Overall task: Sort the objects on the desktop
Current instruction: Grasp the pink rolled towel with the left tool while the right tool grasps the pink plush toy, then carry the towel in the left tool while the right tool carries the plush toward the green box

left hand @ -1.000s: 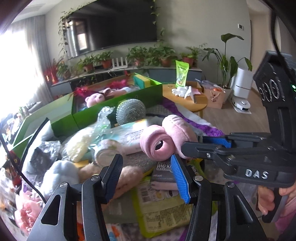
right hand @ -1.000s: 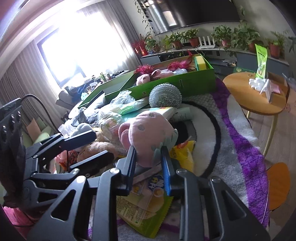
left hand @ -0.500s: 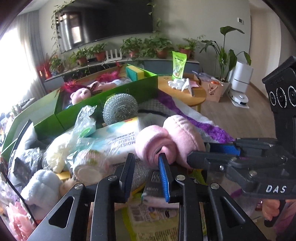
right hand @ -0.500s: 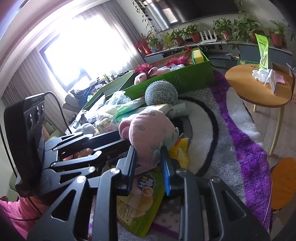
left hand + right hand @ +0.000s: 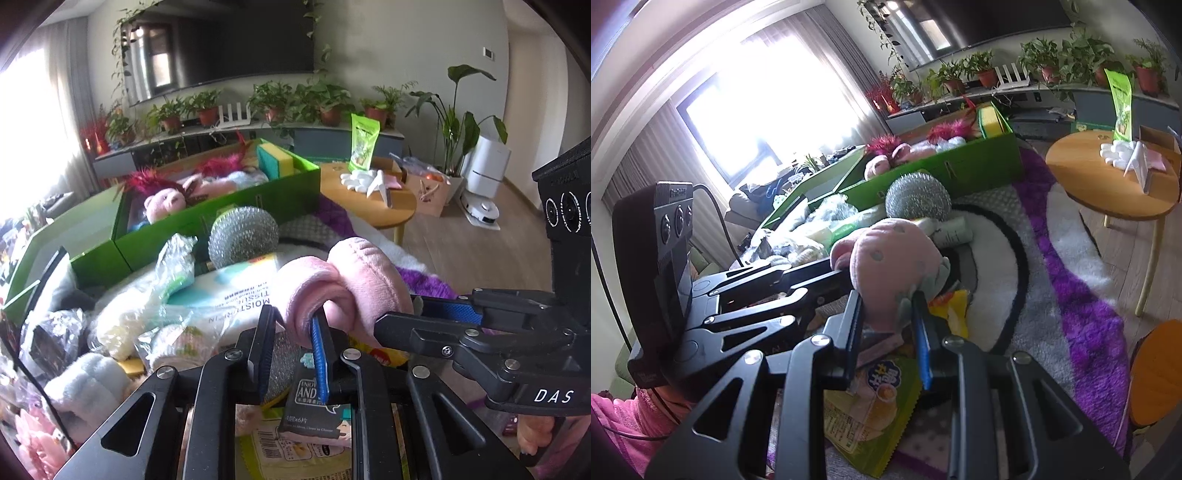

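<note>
A pink plush toy [image 5: 351, 280] with grey spots [image 5: 890, 266] is held above a pile of clutter. My right gripper [image 5: 886, 321] is shut on its lower end; it shows from the side in the left wrist view [image 5: 436, 314]. My left gripper [image 5: 291, 332] has its jaws nearly closed, the right finger tucked into the toy's rolled pink cuff [image 5: 310, 295]; it shows in the right wrist view [image 5: 827, 273] touching the toy's left side. A green box [image 5: 221, 214] holding plush dolls stands behind.
A steel wool ball [image 5: 243, 230], a tissue pack [image 5: 229, 295], plastic-wrapped items [image 5: 140, 317], snack packets [image 5: 871, 406] and a wipes pack [image 5: 314, 402] lie beneath. A round wooden table [image 5: 1108, 177] stands right, on a purple and white rug [image 5: 1067, 266].
My left gripper has closed from wide open and moved up to the pink toy, its finger now inside the cuff. My right gripper keeps its hold.
</note>
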`<state>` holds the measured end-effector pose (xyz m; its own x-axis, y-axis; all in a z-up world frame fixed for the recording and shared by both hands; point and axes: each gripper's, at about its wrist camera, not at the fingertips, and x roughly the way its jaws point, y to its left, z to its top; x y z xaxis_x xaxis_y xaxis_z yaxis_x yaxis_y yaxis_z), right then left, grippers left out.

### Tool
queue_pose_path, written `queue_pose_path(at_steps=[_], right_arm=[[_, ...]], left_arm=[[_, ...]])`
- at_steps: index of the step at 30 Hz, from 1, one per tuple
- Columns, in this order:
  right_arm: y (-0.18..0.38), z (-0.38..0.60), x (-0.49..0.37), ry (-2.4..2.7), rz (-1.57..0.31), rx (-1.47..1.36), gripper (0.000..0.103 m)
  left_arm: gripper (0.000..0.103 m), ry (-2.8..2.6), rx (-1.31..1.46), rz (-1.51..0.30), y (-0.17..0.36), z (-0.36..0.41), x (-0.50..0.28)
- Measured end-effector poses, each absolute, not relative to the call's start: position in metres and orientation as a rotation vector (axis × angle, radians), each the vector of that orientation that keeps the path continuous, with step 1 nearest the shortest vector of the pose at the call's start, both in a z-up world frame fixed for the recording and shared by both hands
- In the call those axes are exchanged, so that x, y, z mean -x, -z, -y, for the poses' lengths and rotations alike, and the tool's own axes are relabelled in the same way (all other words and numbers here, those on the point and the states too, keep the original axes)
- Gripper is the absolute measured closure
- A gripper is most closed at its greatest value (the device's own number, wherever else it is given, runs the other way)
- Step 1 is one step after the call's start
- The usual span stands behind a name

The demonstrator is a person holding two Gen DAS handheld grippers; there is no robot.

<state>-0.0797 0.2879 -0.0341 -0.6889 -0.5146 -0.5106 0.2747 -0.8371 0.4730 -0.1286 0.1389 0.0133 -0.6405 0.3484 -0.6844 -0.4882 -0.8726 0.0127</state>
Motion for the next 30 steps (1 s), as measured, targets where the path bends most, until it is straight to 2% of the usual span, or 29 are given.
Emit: queue_pose_path(at_steps=[18, 30], right_arm=[[0.015, -0.297, 0.081, 2.518, 0.501, -0.828, 0.076], [-0.011, -0.302, 0.094, 2.538, 0.423, -0.760, 0.075]], left_arm=[[0.084, -2.508, 0.887, -0.334, -0.040, -0.153, 0.124], [0.084, -2.548, 0.831, -0.352, -0.064, -0.160, 0.139]])
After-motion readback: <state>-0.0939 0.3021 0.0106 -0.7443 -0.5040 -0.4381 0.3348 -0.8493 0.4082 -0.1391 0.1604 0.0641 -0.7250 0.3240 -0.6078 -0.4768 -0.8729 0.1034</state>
